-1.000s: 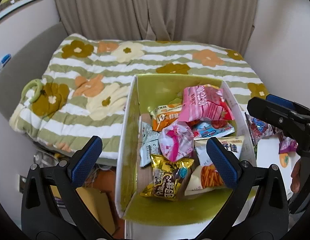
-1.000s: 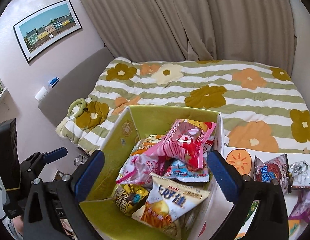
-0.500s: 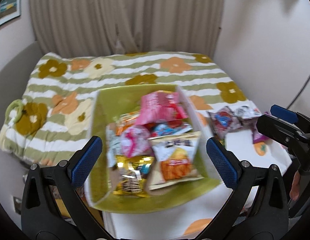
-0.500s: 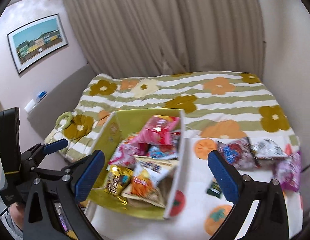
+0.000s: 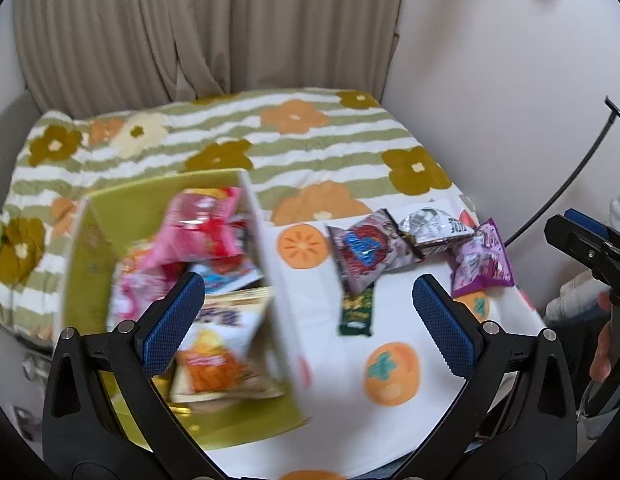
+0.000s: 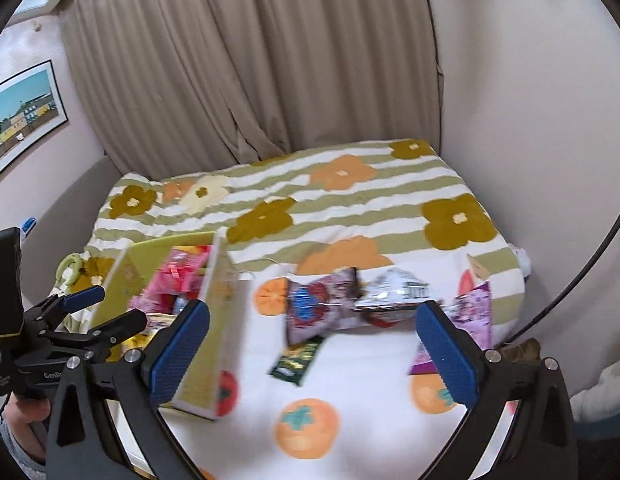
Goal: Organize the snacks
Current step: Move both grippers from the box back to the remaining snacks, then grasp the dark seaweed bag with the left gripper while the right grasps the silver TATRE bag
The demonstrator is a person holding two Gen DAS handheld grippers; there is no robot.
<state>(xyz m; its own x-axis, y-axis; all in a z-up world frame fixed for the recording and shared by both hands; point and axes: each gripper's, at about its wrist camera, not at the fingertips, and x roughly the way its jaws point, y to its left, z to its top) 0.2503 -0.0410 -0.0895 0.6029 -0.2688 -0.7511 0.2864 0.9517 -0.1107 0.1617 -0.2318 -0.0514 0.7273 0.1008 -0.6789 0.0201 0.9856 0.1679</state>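
Note:
A yellow-green box holds several snack packets, a pink one on top and a white-orange chip bag in front. On the white cloth with orange fruit prints to its right lie a red-blue packet, a silver packet, a purple packet and a small dark green bar. My left gripper is open and empty above the box's right wall. My right gripper is open and empty above the loose packets.
A bed with a striped flower blanket lies behind, with beige curtains beyond it. A white wall is at the right. A framed picture hangs at the left. A black cable arcs at the right.
Both grippers have swung to the right, from over the box toward the loose packets on the cloth. Both stay open and empty. The frames are motion-blurred.

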